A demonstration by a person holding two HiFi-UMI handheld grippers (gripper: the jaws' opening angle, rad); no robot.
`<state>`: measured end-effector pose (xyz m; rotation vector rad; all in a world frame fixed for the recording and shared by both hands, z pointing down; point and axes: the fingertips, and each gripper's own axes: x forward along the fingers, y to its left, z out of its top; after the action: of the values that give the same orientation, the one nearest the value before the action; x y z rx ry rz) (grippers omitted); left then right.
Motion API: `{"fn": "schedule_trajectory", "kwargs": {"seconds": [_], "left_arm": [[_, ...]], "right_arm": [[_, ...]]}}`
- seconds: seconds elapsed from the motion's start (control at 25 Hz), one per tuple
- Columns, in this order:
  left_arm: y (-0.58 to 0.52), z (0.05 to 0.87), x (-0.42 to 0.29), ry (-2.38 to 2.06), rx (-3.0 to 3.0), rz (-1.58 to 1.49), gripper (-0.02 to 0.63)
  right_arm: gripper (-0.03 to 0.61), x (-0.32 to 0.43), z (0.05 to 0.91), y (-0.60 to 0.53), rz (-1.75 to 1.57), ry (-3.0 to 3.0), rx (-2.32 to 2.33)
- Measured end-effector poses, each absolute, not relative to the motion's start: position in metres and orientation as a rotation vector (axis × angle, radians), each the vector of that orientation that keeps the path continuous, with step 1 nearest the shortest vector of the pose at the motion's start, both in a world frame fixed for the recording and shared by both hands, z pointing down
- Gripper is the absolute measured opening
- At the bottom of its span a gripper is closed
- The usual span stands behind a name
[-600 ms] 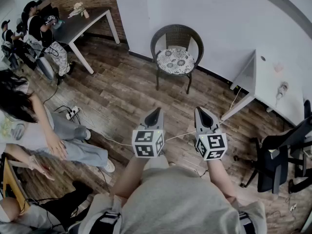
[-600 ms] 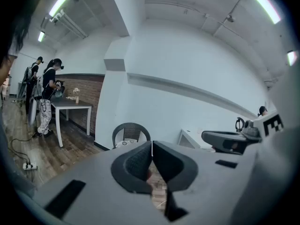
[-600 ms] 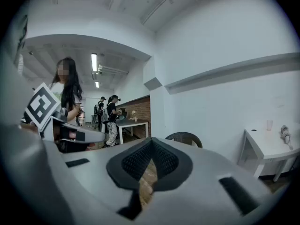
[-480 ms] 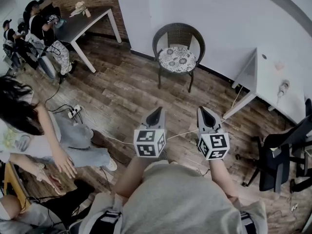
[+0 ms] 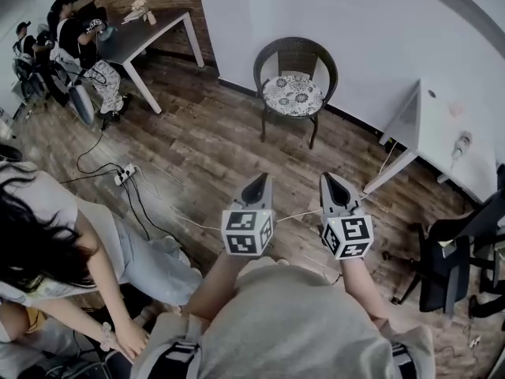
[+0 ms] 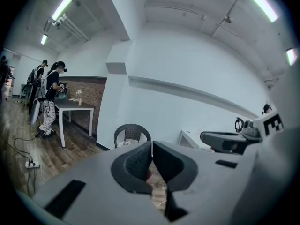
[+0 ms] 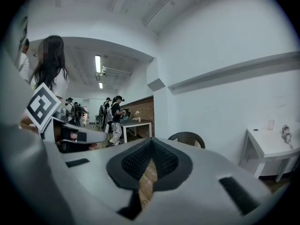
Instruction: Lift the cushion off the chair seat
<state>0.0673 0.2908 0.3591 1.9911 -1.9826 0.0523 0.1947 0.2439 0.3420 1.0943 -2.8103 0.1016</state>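
A round flower-patterned cushion (image 5: 293, 95) lies on the seat of a dark wicker chair (image 5: 297, 56) against the white wall, far ahead of me. In the left gripper view the chair (image 6: 131, 134) shows just beyond the jaws; in the right gripper view its back (image 7: 187, 138) peeks over them. My left gripper (image 5: 258, 183) and right gripper (image 5: 329, 182) hang side by side over the wooden floor, well short of the chair. Both are shut with nothing between the jaws.
A white table (image 5: 439, 137) stands right of the chair, a grey desk (image 5: 146, 34) with people around it at the back left. A person (image 5: 55, 247) bends low at my left. Cables and a power strip (image 5: 124, 175) lie on the floor. A black office chair (image 5: 450, 263) stands at right.
The view has shifted slightly toward the chair. The person at my left has bent further down and moved lower in the frame. Both grippers keep their pose.
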Motion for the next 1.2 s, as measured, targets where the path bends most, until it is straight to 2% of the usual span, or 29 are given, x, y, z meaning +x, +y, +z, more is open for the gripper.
{"fn": "schedule_trajectory", "kwargs": {"seconds": [1.2], "left_arm": [[0.262, 0.376, 0.077, -2.015, 1.907, 0.046, 0.009]], "right_arm": [[-0.006, 0.204, 0.36, 0.213, 0.185, -2.854, 0.993]]}}
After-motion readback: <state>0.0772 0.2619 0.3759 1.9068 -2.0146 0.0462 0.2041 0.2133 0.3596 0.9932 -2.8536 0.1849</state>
